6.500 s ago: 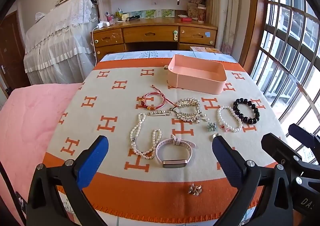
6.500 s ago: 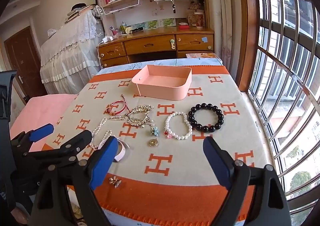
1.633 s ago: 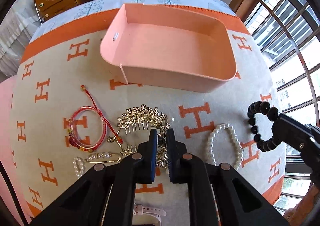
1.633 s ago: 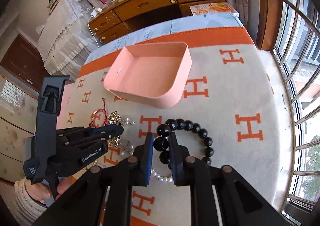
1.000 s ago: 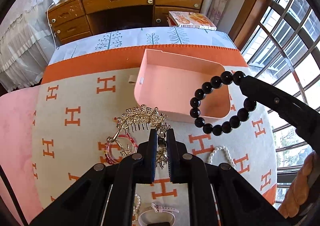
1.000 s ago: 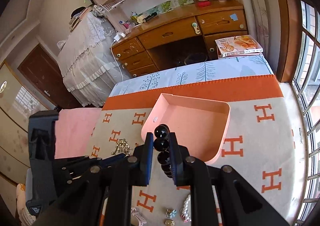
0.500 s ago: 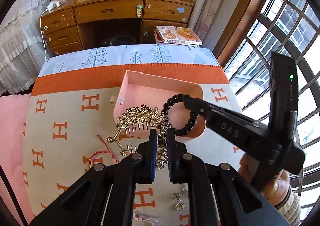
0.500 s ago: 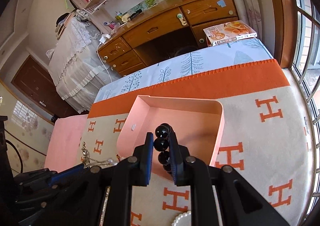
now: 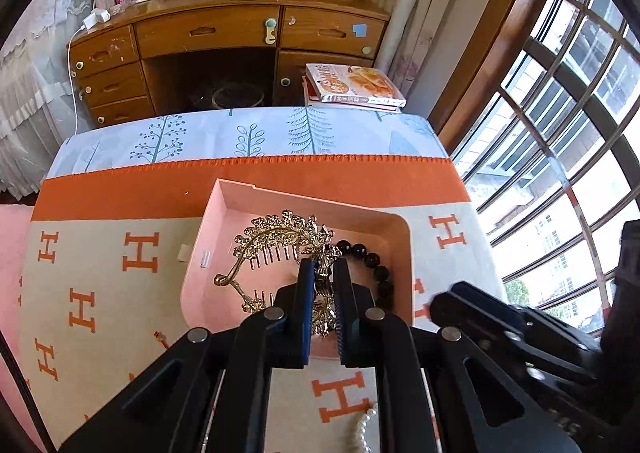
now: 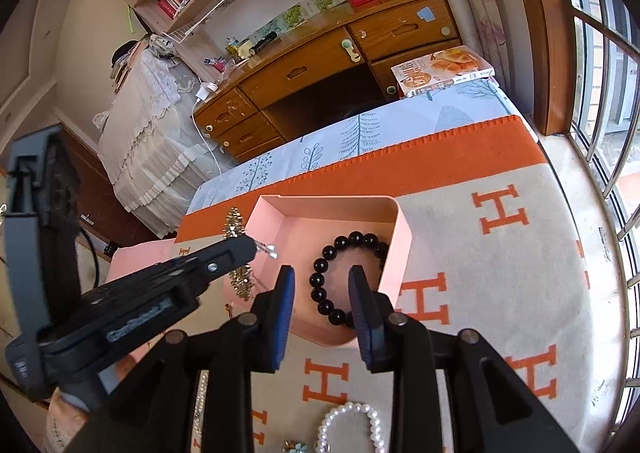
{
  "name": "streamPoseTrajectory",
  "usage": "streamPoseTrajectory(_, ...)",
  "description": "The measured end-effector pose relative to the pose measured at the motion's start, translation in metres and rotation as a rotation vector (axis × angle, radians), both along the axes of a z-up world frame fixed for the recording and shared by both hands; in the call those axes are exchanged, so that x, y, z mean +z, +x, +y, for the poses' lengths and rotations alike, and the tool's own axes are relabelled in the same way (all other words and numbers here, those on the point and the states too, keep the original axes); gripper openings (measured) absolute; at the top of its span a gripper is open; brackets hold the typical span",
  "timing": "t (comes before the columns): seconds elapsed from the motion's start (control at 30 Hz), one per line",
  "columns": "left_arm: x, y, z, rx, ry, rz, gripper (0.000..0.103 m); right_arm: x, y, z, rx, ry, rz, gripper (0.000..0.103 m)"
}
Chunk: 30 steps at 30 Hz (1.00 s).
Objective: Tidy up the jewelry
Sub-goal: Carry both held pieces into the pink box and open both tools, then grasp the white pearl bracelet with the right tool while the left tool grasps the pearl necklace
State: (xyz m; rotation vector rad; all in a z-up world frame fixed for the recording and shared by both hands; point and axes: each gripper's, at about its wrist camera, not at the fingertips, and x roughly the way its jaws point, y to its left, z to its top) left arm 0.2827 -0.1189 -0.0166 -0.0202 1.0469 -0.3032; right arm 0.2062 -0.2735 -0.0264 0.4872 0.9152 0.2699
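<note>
A cream blanket with orange H letters and a wide orange border (image 9: 120,193) covers the work surface, over a pale blue cloth printed with trees (image 9: 248,137). Behind stand a wooden desk with drawers (image 9: 208,33), a stack of books (image 9: 352,87), a white lace cover (image 10: 148,121) and a barred window (image 9: 560,133).

The pink rectangular tray (image 10: 402,249) sits on the blanket near the orange border. The left gripper (image 9: 323,317) hangs over it, its blue pads pinching the gold filigree hair comb (image 9: 276,237); the comb's arched spine runs across the view, teeth toward the camera. The black round-bead bracelet (image 10: 340,277) lies flat on the tray floor by the right wall. The right gripper (image 10: 322,307) has just been opening: its fingers (image 10: 284,309) stand apart astride the bracelet's near side without pressing it. A white pearl bracelet (image 10: 352,427) lies on the blanket, nearer the camera.
</note>
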Motion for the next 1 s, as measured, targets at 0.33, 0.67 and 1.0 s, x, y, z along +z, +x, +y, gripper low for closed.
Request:
streamPoseTrajectory(0.33,-0.063,0.029,-0.017,-0.027,0.174,0.080,0.022,0.031,-0.031,-0.007,0.049,-0.129,-0.045,0.028)
streamPoseTrajectory(0.67,-0.014,-0.012,0.016,0.020,0.136,0.047,0.061,0.065,-0.067,0.004,0.101,-0.192,-0.087,0.029)
streamPoseTrajectory(1.0,0.070,-0.112,0.060,0.023,0.155,-0.085,0.074,0.096,-0.125,0.017,0.120,-0.239,-0.094,0.029)
